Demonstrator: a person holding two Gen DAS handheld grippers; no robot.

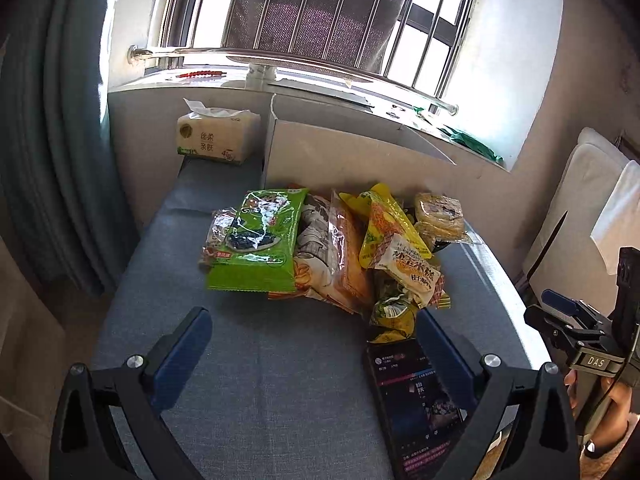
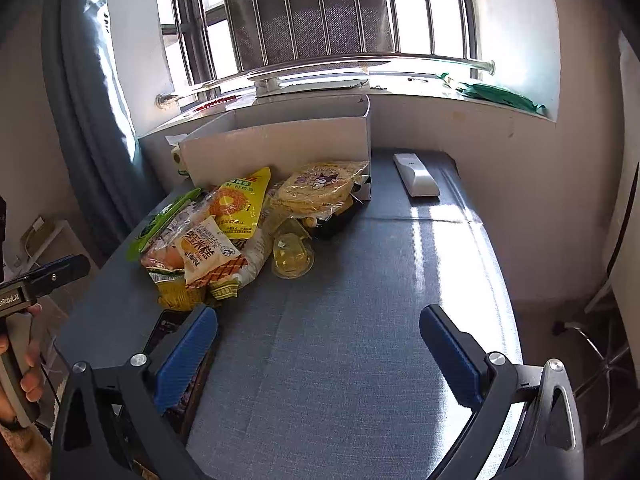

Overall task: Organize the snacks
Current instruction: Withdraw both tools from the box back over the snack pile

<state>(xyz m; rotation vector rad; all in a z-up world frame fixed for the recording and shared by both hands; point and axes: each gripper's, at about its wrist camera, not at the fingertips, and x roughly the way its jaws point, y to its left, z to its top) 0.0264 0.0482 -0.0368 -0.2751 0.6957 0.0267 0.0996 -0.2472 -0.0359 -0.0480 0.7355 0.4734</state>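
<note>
both tools spread wide, empty. snack pile [image 1: 320,244] lay mid-counter against the white box [image 2: 280,148]. left tool [image 1: 314,350] faced it dead ahead (nearer); from right tool [image 2: 318,346] it sat ahead-left. green packet [image 1: 256,240] ran lengthwise away from left tool.

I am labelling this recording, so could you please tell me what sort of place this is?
Probably a room in a home: a barred window with a curtain, and a tissue pack and loose snack packets on a cloth-covered table.
</note>
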